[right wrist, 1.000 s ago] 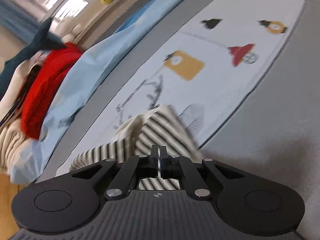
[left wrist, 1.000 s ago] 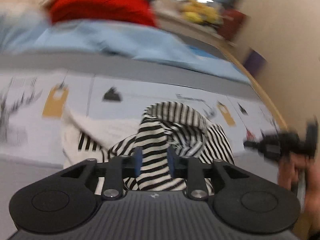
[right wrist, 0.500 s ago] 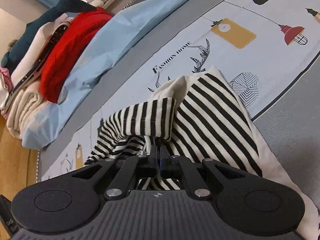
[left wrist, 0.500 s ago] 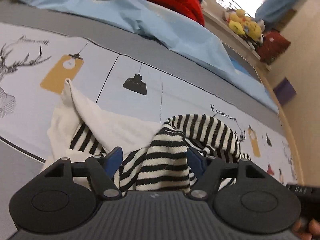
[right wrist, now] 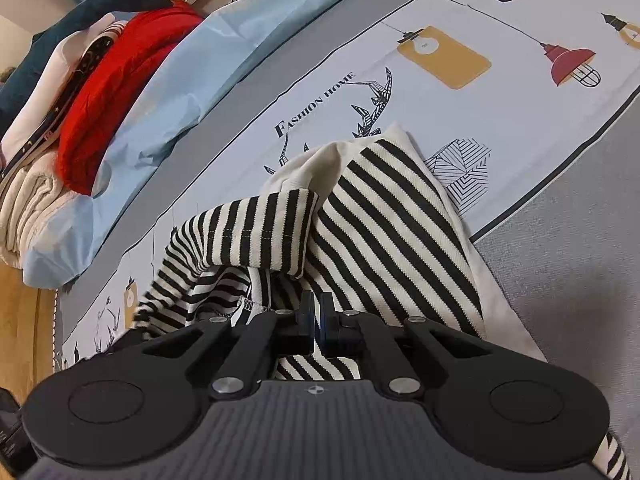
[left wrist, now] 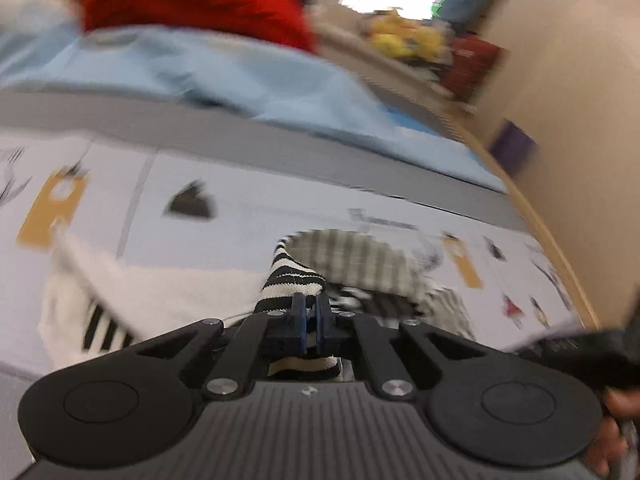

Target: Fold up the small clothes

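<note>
A small black-and-white striped garment (left wrist: 292, 276) with a cream lining lies crumpled on the printed bed cover (left wrist: 280, 200). In the left wrist view, which is blurred, my left gripper (left wrist: 310, 304) has its jaws closing tight on a raised fold of that cloth, and striped fabric shows between and under the pads. In the right wrist view the striped garment (right wrist: 384, 216) spreads ahead, one flap folded over. My right gripper (right wrist: 317, 304) is shut at its near edge, with striped cloth running under the fingers. The right gripper (left wrist: 580, 344) and the hand holding it show at the left view's right edge.
A light blue sheet (right wrist: 192, 80), a red garment (right wrist: 116, 84), a cream blanket (right wrist: 24, 200) and a dark plush toy (right wrist: 100, 4) are piled along the far side. Wooden bed edge (left wrist: 540, 232) and yellow toys (left wrist: 404, 40) lie to the right. Grey cover (right wrist: 560, 280) borders the print.
My left gripper opened wide over the striped cloth, then came down and shut on a fold. The right gripper stayed shut, and the garment now lies lower and more spread on the cover.
</note>
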Motion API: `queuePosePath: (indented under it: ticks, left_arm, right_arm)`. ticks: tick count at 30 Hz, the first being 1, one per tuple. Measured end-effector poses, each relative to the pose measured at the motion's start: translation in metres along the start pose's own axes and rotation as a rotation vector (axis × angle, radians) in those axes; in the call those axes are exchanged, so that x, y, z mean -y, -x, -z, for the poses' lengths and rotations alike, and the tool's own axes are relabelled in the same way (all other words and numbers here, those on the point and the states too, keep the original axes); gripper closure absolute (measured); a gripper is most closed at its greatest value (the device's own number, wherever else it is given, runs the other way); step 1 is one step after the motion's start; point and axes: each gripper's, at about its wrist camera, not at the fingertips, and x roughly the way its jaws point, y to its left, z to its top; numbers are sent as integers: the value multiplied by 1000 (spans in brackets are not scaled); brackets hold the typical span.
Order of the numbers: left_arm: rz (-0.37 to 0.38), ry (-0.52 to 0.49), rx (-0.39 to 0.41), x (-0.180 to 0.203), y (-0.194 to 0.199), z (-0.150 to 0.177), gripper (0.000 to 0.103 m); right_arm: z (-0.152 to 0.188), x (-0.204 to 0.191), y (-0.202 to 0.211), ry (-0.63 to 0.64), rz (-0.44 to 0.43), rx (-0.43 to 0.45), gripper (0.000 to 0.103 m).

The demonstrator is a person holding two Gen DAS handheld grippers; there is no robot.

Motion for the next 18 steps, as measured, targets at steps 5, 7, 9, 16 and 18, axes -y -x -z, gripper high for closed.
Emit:
queuePosePath:
  ticks: [5,7,9,16,18]
  left_arm:
    - [303,-346,-104,54,27,17,100]
    - [428,-481,-255,72,29,38,98]
    - [475,-573,-355,82,30,61,94]
    - [266,-160,-286,18,23,25,75]
    - [150,63,-308,-14,13,19,72]
  right_arm:
    - [-6,3,7,-20,-5,33,100]
    - [-10,6,11,-32,-8,56,100]
    - [-14,11,15,-53,-3,82,98]
    - [-13,20,13,-92,42,78,69]
    - [-11,18,8,-64,66,43,65]
